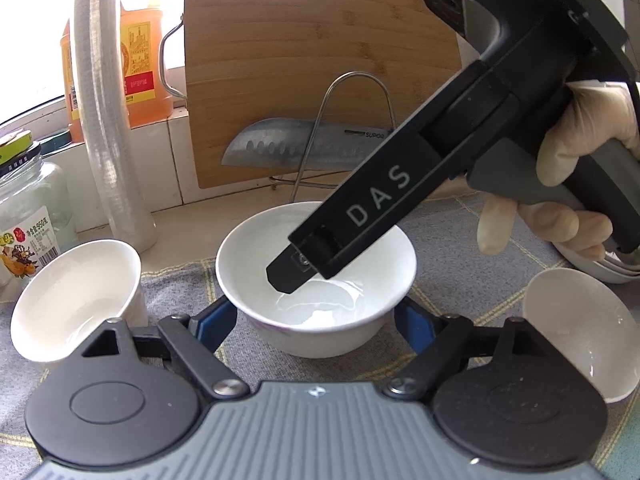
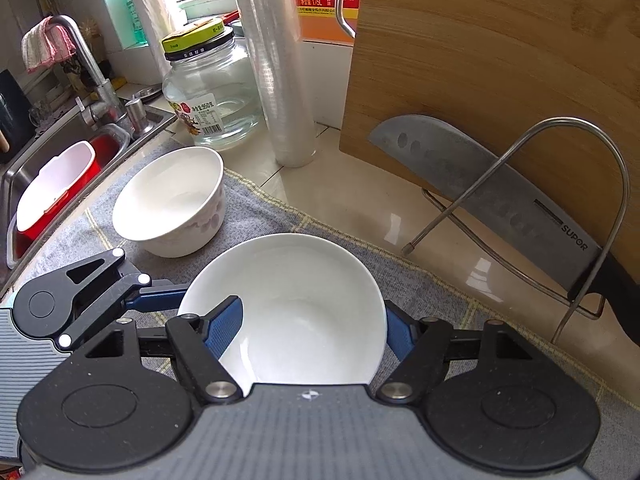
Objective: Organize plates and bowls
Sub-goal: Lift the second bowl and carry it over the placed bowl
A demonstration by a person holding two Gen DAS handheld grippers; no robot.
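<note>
A white bowl (image 1: 320, 280) stands on the grey cloth between the blue fingers of my left gripper (image 1: 318, 320), whose jaws sit at its two sides. The same bowl (image 2: 296, 312) fills the right wrist view, where my right gripper (image 2: 312, 328) has one finger inside the rim and the other outside at the right. The right gripper's black body (image 1: 360, 216) reaches into the bowl from the upper right. A second white bowl (image 1: 76, 292) (image 2: 172, 200) stands to the left. A third bowl (image 1: 580, 328) lies tilted at the right.
A bamboo cutting board (image 1: 312, 60) leans at the back with a cleaver (image 1: 304, 148) in a wire rack (image 2: 560, 220). A glass jar (image 2: 212, 96), a plastic-wrap roll (image 2: 276, 72) and an orange bottle (image 1: 140, 64) stand behind. A sink with a faucet (image 2: 88, 80) is left. Stacked dishes (image 1: 600, 268) sit far right.
</note>
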